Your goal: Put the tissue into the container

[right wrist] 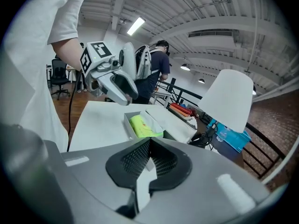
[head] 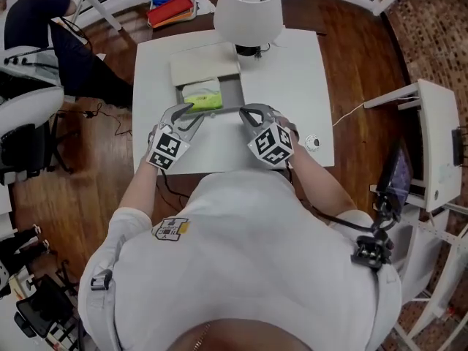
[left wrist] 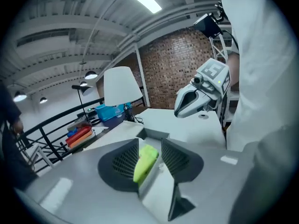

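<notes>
The green tissue pack [head: 202,97] lies inside the grey open container [head: 219,110] on the white table, with a pale patch on its top. My left gripper [head: 190,110] is at the container's front left corner. In the left gripper view its jaws [left wrist: 150,148] stand a little apart with nothing pressed between them, and the green pack [left wrist: 145,162] shows just beyond the gap. My right gripper [head: 245,112] is at the front right corner, shut and empty [right wrist: 149,146]. In the right gripper view, the pack [right wrist: 142,125] rests in the container [right wrist: 127,125] under the left gripper [right wrist: 126,97].
The container's white lid [head: 205,64] lies flat behind it. A white lamp [head: 251,9] stands at the table's far edge. A small round knob [head: 313,142] with a cable sits at the right. Red and blue items [head: 172,6] lie beyond, and a seated person [head: 44,28] is far left.
</notes>
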Tool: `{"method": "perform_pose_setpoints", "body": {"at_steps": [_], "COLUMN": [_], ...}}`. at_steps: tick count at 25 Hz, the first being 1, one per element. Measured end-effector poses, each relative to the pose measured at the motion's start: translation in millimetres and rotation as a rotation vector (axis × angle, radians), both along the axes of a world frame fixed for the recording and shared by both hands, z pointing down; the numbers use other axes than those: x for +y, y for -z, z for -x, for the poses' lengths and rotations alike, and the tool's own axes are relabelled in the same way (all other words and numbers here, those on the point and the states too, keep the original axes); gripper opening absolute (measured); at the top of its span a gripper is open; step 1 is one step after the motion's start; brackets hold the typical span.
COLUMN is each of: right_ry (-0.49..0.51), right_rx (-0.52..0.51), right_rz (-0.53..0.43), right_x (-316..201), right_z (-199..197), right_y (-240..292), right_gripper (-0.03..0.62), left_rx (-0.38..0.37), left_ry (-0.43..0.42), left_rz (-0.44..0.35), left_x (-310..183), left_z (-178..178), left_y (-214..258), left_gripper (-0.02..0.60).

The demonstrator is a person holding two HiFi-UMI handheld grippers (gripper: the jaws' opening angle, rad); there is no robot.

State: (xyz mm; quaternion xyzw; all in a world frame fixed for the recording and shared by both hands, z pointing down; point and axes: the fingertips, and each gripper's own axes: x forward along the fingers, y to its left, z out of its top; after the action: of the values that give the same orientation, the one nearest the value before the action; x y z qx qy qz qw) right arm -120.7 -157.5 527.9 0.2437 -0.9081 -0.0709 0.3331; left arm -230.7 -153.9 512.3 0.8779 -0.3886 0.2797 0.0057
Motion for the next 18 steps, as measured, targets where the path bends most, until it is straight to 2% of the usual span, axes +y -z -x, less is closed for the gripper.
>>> {"method": "perform_pose_setpoints", "body": {"at_steps": [6, 10, 14, 18], "right_ry": [0.040, 0.067, 0.072, 0.076], "right_rx": [-0.003, 0.000, -0.004, 0.021], "right_rz": [0.015, 0.047, 0.110, 0.174], "right_x": [23, 45, 69, 100], "right_z": [8, 18, 21, 15], "right_y": [-3, -14, -33, -60], "right_gripper": [0.000, 0.000, 0.000, 0.000], "left_rx": [0.062, 0.112, 0.140, 0.121], "left_ry": [0.095, 0.136, 0.175, 0.137], "left_rz": [0.033, 0.100, 0.205, 0.283], "left_x": [45, 75, 105, 135], "left_z": [-6, -10, -16, -29], "left_y": [-23, -45, -86, -107], "left_gripper": [0.000, 0.000, 0.000, 0.000]}}
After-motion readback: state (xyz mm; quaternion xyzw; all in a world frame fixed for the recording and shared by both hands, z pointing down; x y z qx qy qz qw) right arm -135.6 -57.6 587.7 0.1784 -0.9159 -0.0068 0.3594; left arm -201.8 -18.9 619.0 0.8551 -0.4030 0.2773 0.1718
